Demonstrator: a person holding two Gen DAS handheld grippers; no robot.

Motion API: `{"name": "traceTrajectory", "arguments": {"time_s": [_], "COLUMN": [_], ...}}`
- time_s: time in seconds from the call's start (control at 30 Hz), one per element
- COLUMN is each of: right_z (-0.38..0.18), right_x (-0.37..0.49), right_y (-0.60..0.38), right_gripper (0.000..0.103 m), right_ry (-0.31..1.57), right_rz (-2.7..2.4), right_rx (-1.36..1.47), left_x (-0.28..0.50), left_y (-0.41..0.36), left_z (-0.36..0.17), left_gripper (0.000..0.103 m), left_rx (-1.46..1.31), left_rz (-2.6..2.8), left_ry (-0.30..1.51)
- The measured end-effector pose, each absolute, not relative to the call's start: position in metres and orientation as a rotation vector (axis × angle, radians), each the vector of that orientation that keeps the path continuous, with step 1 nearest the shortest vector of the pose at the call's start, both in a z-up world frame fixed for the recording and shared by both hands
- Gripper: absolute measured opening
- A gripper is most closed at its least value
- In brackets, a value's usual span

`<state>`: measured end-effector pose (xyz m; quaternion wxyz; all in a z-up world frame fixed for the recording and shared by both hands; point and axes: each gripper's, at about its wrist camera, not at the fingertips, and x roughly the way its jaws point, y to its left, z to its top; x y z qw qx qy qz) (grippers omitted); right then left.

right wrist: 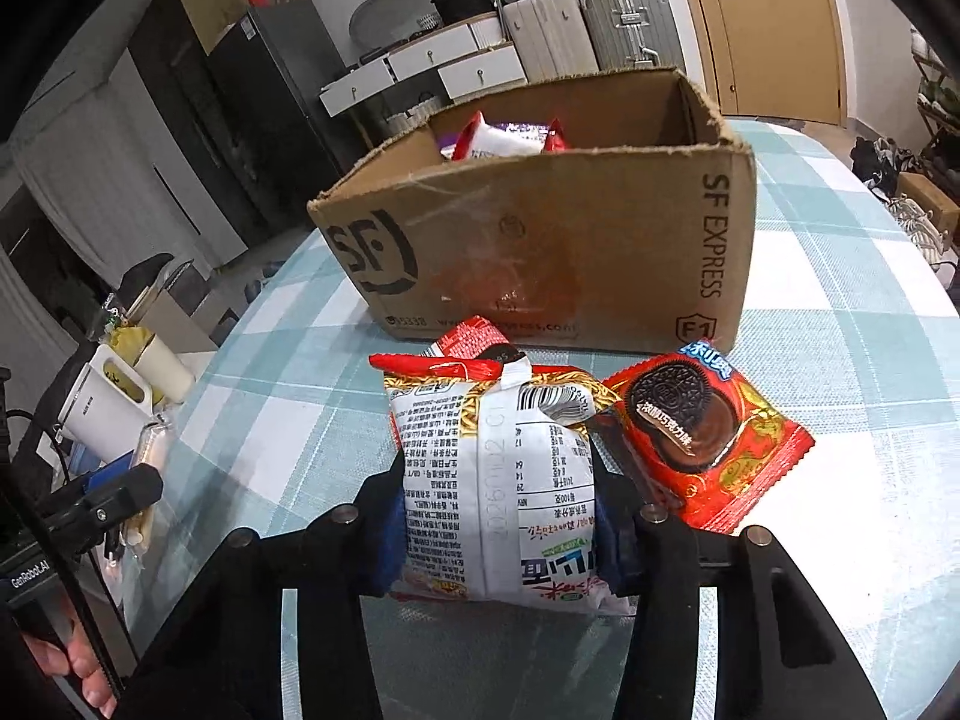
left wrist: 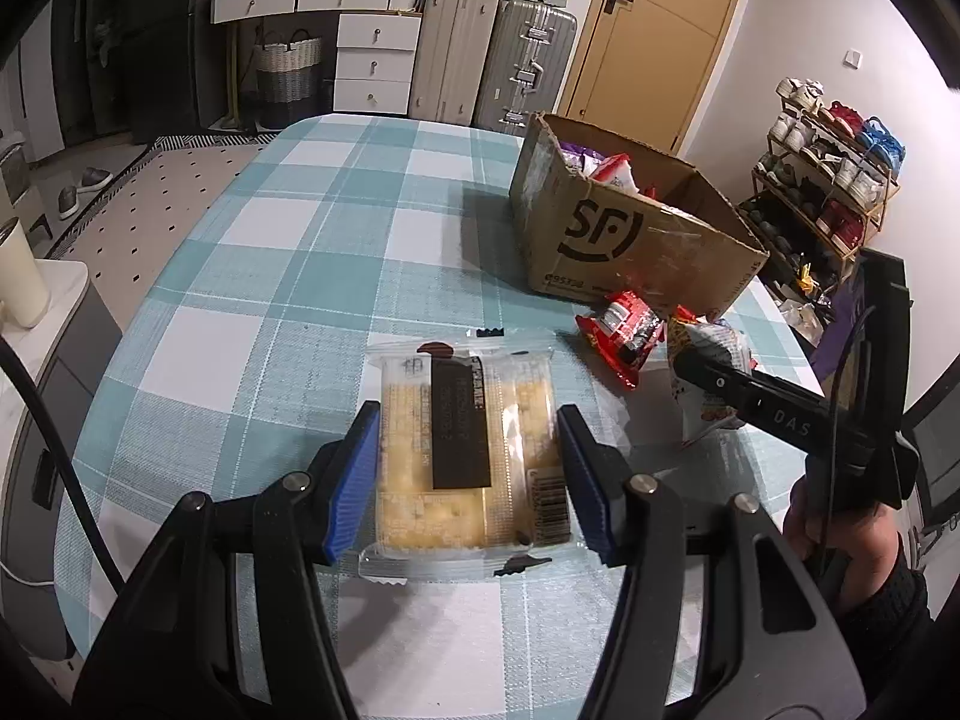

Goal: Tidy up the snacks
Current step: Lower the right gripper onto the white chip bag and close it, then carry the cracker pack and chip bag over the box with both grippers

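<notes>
1. The table (left wrist: pixel 312 276), covered in a teal-and-white checked cloth, carries everything.
2. The cardboard box (right wrist: pixel 540 240), printed "SF EXPRESS", stands open toward the table's far right edge. Red, white and purple snack packets (right wrist: pixel 504 138) lie inside it, at its far left end.
3. The left gripper (left wrist: pixel 471 474) sits near the table's near edge. Its blue pads (left wrist: pixel 354 480) press against both long sides of the cracker pack (left wrist: pixel 462 450), a clear wrapper with pale yellow crackers and a dark label. The pack lies flat on the cloth.
4. The right gripper (right wrist: pixel 498 522) is closed around the noodle packet (right wrist: pixel 498 480), a white-backed bag with red ends and printed text, just in front of the box's near wall. The bag bulges between the fingers. Whether it rests on the cloth or is lifted, I cannot tell.
5. The red cookie packet (right wrist: pixel 702 438), showing a chocolate sandwich cookie, lies on the cloth just beside the noodle packet on its right, overlapping the right finger in the right wrist view.
</notes>
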<state>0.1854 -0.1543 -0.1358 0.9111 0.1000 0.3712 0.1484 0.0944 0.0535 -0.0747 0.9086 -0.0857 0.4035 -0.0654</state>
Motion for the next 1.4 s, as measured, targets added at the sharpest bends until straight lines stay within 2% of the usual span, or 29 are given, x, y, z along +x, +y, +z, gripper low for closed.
{"name": "traceTrajectory", "arguments": {"time_s": [0.27,0.57,1.0,1.4], "right_z": [-0.124,-0.085,-0.012,0.054], "right_x": [0.174,0.148,0.122,0.134], "right_y": [-0.162,-0.181,-0.190,-0.180], "right_gripper": [0.049,0.048,0.048,0.048], "right_ry": [0.736,0.653,0.542,0.460], "right_rz": [0.313,0.324,0.369,0.398], "right_rx": [0.223,0.248,0.269,0.248], "left_x": [0.093,0.103,0.129,0.163], "left_y": [0.046,0.033,0.014,0.003], "left_z": [-0.069,-0.047,0.005,0.070], "left_gripper": [0.055,0.055,0.055,0.055], "left_rx": [-0.174,-0.179,-0.154,-0.143], "left_rz": [-0.156,-0.230,-0.292,-0.321], "left_ry": [0.831,0.810,0.747,0.660]}}
